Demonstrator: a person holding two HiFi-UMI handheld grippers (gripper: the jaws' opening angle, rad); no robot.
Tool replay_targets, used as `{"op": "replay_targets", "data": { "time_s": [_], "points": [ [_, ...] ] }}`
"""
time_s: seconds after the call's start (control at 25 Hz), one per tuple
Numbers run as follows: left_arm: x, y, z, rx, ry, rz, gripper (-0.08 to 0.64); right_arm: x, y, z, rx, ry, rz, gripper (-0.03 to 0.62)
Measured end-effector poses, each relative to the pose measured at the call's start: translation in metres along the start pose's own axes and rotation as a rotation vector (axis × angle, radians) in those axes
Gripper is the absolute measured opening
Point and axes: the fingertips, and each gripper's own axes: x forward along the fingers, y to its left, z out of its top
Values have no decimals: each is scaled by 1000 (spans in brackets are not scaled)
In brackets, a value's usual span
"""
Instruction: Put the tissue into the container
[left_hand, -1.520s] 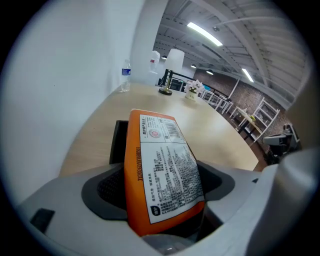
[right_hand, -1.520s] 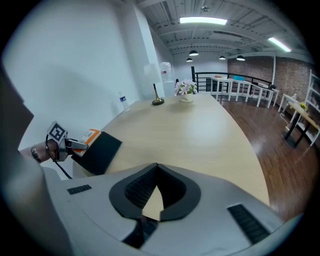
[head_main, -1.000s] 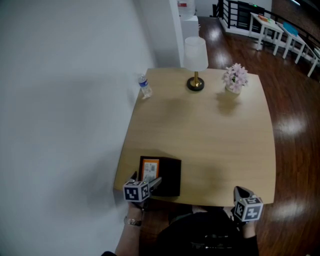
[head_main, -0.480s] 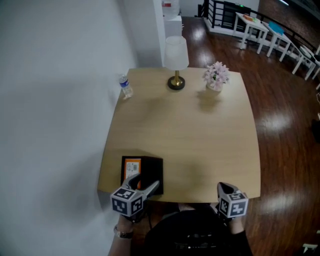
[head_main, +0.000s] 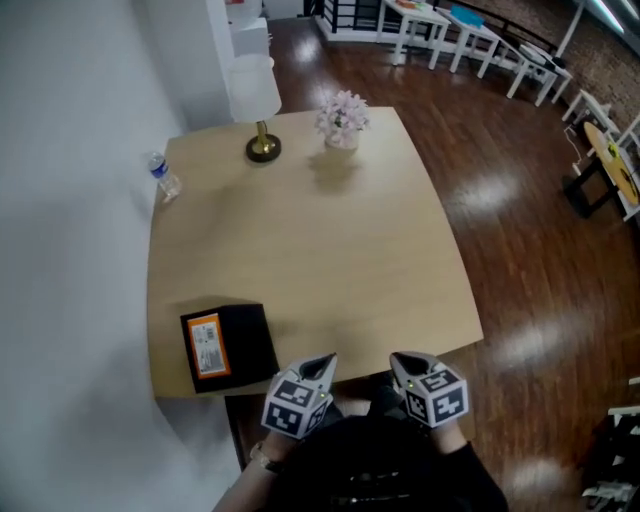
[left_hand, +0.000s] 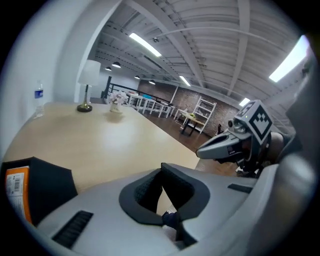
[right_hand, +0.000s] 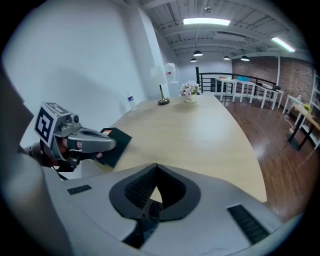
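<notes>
The left gripper (head_main: 325, 362) jaws are together on nothing, as are the right gripper (head_main: 403, 362) jaws. Both grippers sit right of the black box (head_main: 225, 345) on the tabletop (head_main: 320, 250), with the left gripper nearer it. No loose tissue is discernible.

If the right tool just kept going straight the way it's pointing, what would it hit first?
Probably nothing soon: the right tool points along the open table. The lamp near the far edge seems first in line, though depth is unclear.
</notes>
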Motion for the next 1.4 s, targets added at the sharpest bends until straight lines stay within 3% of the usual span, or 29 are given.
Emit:
{"op": "replay_targets", "data": {
  "time_s": [0.16, 0.48, 0.88, 1.4],
  "points": [
    [8, -29, -13, 39, 39, -23, 2, -13, 0, -16, -1, -5, 23, 0],
    [23, -51, -11, -2, 59, 13, 2, -33, -27, -22, -21, -42, 56, 0],
    [45, -103, -14, 23, 101, 55, 2, -57, -64, -42, -32, -54, 106, 0],
    [50, -126, -10, 18, 85, 118, 2, -71, -80, -51, -69, -55, 166, 0]
  ]
}}
